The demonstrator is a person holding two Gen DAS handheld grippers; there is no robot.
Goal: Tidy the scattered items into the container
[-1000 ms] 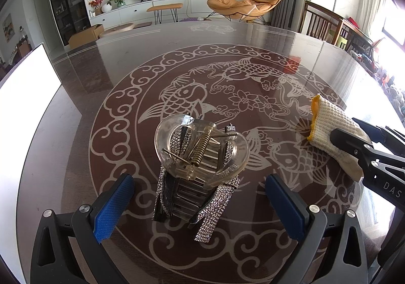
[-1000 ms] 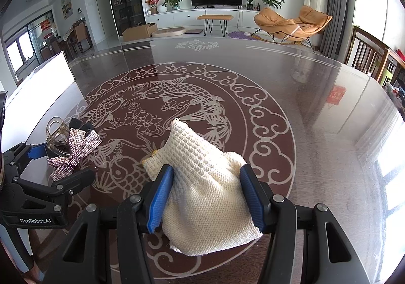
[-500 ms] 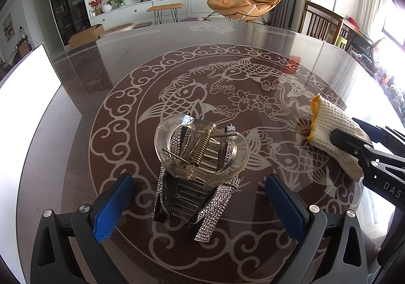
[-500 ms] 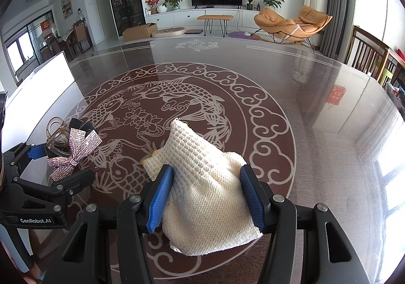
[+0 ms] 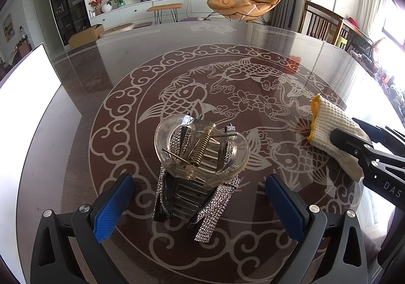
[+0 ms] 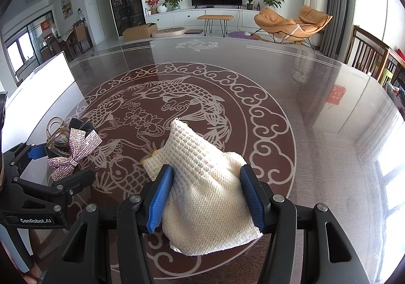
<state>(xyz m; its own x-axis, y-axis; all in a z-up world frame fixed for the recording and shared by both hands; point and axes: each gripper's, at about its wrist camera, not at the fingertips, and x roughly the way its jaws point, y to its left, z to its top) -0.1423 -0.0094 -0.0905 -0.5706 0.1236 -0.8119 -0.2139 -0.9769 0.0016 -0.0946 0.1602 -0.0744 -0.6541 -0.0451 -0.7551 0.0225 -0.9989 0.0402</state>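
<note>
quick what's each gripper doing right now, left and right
Left gripper: jaws open wide, either side of the hair clip, not touching it.
Right gripper: jaws closed on the knitted cloth.

You have a glossy, reflective counter (image 5: 106,76); clear smooth plastic hair claw (image 5: 200,150) with metal spring, rhinestone-crusted bow; at 3 o'clock, coarse matt knitted cloth (image 6: 210,198).

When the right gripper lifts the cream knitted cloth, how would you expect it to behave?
The knitted cloth lies crumpled in soft folds, so it will probably go floppy and drape down from the right gripper. It looks light for its bulk. The coarse knit should grip the blue pads rather than slip, though a loose corner may drag across the glossy table.
</note>
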